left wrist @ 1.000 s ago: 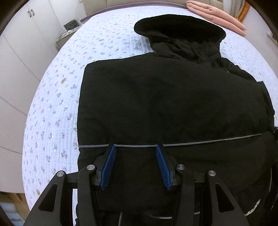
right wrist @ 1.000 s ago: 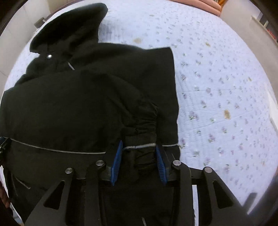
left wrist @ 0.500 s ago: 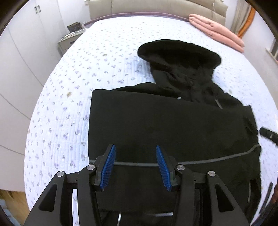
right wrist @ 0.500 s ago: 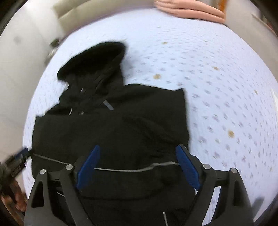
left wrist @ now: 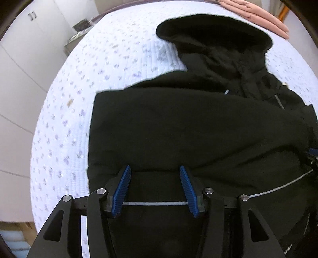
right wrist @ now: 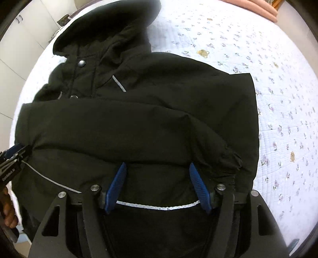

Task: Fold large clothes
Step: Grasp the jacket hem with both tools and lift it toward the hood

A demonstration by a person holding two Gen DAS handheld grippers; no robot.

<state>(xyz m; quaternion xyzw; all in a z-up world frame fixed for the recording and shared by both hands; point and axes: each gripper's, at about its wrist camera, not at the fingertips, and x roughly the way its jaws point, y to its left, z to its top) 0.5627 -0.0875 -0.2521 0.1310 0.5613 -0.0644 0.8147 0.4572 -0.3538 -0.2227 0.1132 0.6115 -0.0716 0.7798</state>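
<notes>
A black hooded jacket point(left wrist: 188, 129) lies on the bed with its hood point(left wrist: 212, 33) at the far end. A sleeve is folded across its body point(right wrist: 139, 123). My left gripper point(left wrist: 154, 168) hangs over the lower left part, above the grey reflective stripe point(left wrist: 155, 203). Its jaws are opening, and the pads stand apart with only flat fabric below them. My right gripper point(right wrist: 157, 164) is over the lower right part, near the stripe point(right wrist: 159, 207). Its jaws are closing but still wide, and the pads press on nothing. The left gripper point(right wrist: 12, 158) also shows at that view's left edge.
The white quilt with small flowers point(right wrist: 278, 79) spreads well past the jacket on both sides point(left wrist: 119, 59). Pink bedding point(left wrist: 258, 15) lies at the head of the bed. White wardrobe doors point(left wrist: 23, 59) and a nightstand point(left wrist: 79, 35) stand to the left. A hand point(right wrist: 8, 214) holds the left gripper.
The right gripper let go of the bunched sleeve fabric, opened wide, then narrowed somewhat. Both grippers pulled back from the jacket and then came close over its lower part again.
</notes>
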